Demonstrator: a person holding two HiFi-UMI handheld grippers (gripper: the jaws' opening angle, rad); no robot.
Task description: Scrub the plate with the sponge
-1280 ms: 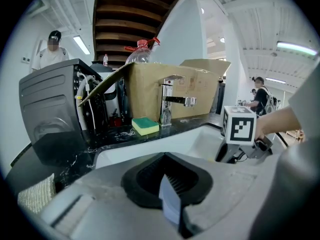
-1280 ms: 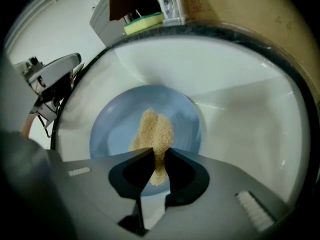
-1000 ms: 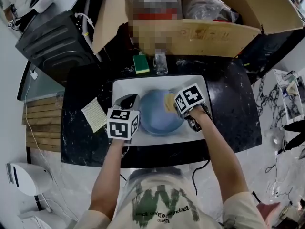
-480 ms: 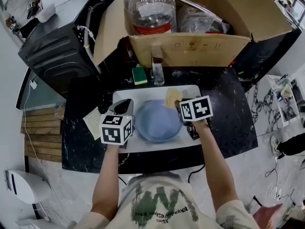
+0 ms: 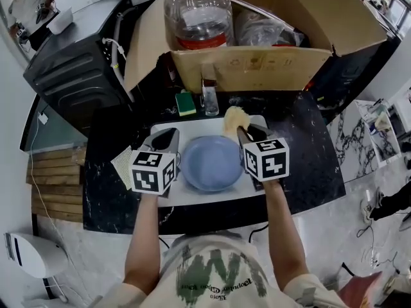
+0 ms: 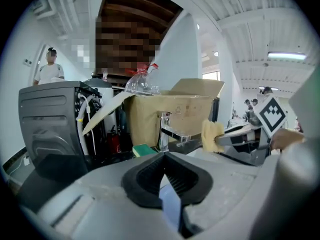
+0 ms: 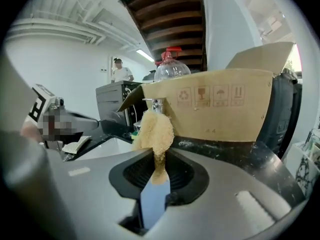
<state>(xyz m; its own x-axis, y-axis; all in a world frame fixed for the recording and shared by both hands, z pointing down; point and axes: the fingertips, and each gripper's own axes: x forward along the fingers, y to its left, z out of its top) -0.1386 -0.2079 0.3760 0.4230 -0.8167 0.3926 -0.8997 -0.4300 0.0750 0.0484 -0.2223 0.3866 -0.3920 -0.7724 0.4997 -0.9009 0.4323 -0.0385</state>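
A round blue plate (image 5: 212, 162) lies in the white sink basin (image 5: 205, 195). My left gripper (image 5: 169, 138) sits at the plate's left rim. In the left gripper view it (image 6: 164, 160) is shut, with a blue edge, apparently the plate (image 6: 170, 205), between the jaws. My right gripper (image 5: 239, 127) is shut on a yellow sponge (image 5: 235, 118), held in the air just past the plate's far right rim. In the right gripper view the sponge (image 7: 155, 130) sticks up out of the closed jaws of that gripper (image 7: 159, 160).
A faucet (image 5: 209, 95) and a green sponge (image 5: 186, 102) stand behind the basin, in front of an open cardboard box (image 5: 257, 61) holding a large water bottle (image 5: 198, 15). A woven pad (image 5: 122, 162) lies on the black counter at left. A black appliance (image 5: 77, 63) stands far left.
The right gripper has lifted the sponge off the plate's right side and carried it back past the far rim. The left gripper has stayed at the plate's left rim.
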